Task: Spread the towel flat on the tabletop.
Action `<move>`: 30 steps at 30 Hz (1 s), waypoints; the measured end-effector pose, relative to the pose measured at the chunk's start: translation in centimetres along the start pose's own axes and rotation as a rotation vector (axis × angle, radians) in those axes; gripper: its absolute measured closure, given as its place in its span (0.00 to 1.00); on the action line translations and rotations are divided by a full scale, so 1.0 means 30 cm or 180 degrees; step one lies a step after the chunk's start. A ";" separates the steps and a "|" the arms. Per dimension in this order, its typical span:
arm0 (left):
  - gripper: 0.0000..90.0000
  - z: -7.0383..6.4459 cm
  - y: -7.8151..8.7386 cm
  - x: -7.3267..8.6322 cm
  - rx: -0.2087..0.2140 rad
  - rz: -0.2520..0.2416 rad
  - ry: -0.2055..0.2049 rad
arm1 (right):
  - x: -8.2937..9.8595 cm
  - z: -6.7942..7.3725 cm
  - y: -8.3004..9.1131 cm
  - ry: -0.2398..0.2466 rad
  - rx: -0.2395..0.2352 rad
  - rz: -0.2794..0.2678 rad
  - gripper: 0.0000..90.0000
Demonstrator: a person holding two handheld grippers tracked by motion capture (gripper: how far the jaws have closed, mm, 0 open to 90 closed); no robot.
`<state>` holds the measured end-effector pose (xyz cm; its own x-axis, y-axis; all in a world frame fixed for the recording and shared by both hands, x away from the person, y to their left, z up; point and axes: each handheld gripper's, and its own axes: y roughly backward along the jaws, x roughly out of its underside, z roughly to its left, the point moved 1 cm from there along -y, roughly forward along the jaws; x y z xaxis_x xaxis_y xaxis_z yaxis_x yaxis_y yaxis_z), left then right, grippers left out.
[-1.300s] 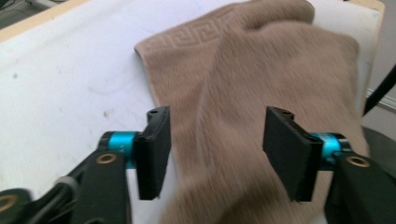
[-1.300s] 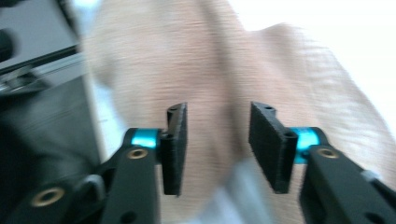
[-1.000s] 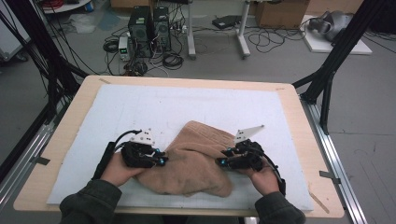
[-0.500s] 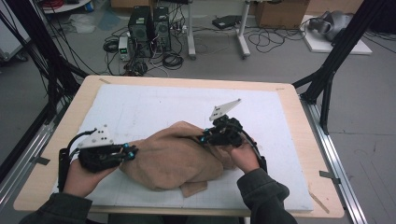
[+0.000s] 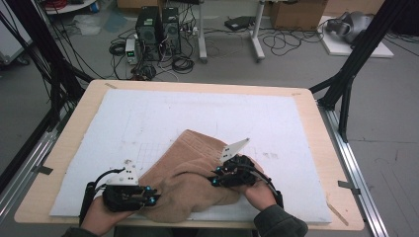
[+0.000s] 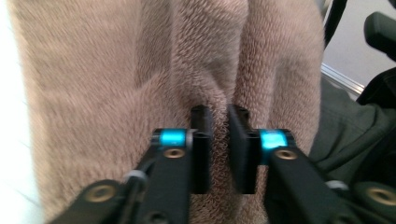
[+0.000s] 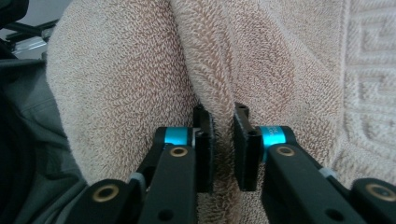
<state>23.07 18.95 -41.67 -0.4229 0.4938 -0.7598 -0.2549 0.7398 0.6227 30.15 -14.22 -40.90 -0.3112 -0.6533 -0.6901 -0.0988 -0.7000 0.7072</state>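
Note:
A tan terry towel point(image 5: 190, 173) lies bunched at the front middle of the white mat point(image 5: 197, 118). Its far corner with a woven key-pattern border lies flat. My left gripper point(image 5: 150, 197) is at the towel's near-left edge, shut on a fold of the towel point(image 6: 219, 93). My right gripper point(image 5: 215, 178) is at the towel's right side, shut on another fold of the towel point(image 7: 219, 88). In each gripper view the cloth runs pinched between the two black jaws. The patterned border point(image 7: 369, 93) shows at the right of the right gripper view.
The mat covers a wooden table point(image 5: 316, 118) edged by metal rails point(image 5: 353, 168). A dark frame leg point(image 5: 346, 94) stands at the right edge. Computers and cables point(image 5: 158, 34) lie on the floor beyond the far edge. Sleeved forearms enter from the bottom.
The left gripper has moved right and nearer to me with its fold. The right gripper has come back toward the front, and the towel is bunched more tightly between them.

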 end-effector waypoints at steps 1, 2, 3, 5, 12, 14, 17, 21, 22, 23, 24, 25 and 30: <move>0.77 0.004 0.014 -0.016 -0.0014 -0.0012 -0.0020 | -0.002 0.003 0.017 0.0014 0.0017 -0.0040 0.76; 0.77 0.009 0.030 -0.033 -0.0027 -0.0032 -0.0047 | -0.002 0.003 0.017 0.0014 0.0017 -0.0040 0.76; 0.70 0.013 0.046 -0.051 -0.0021 -0.0058 -0.0078 | -0.001 0.007 0.062 -0.0016 0.0092 -0.0169 0.70; 0.65 0.025 0.079 -0.090 -0.0026 -0.0128 -0.0139 | 0.002 0.008 0.086 -0.0037 0.0118 -0.0240 0.66; 0.55 0.073 0.129 -0.227 -0.0153 -0.0572 -0.0377 | 0.082 -0.005 0.208 -0.0295 0.0523 -0.0397 0.59; 0.54 0.102 0.096 -0.254 -0.0247 -0.0573 -0.0403 | 0.136 -0.018 0.211 -0.0412 0.0687 -0.0325 0.57; 0.54 0.160 0.012 -0.281 -0.0404 -0.0442 -0.0410 | 0.190 -0.032 0.204 -0.0541 0.0789 -0.0302 0.55; 0.53 0.265 -0.118 -0.290 -0.0463 -0.0236 -0.0254 | 0.240 -0.043 0.195 -0.0660 0.0833 -0.0333 0.54; 0.54 0.292 -0.150 -0.286 -0.0492 -0.0155 -0.0193 | 0.265 -0.050 0.187 -0.0723 0.0845 -0.0322 0.53; 0.54 0.315 -0.180 -0.280 -0.0513 -0.0073 -0.0140 | 0.275 -0.054 0.184 -0.0755 0.0834 -0.0331 0.53; 0.54 0.333 -0.208 -0.273 -0.0534 0.0001 -0.0116 | 0.275 -0.054 0.184 -0.0755 0.0834 -0.0331 0.53; 0.54 0.347 -0.232 -0.266 -0.0614 0.0083 -0.0096 | 0.287 -0.060 0.177 -0.0782 0.0845 -0.0315 0.52; 0.59 0.391 -0.312 -0.233 -0.0770 0.0372 -0.0030 | 0.277 -0.086 0.116 -0.0705 0.0841 -0.0113 0.63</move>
<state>38.62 13.94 -44.39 -0.4538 0.5745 -0.6812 -0.4057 0.5474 0.7319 29.64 -22.83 -44.57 -0.4980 -0.5311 -0.6855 -0.3455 -0.6036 0.7186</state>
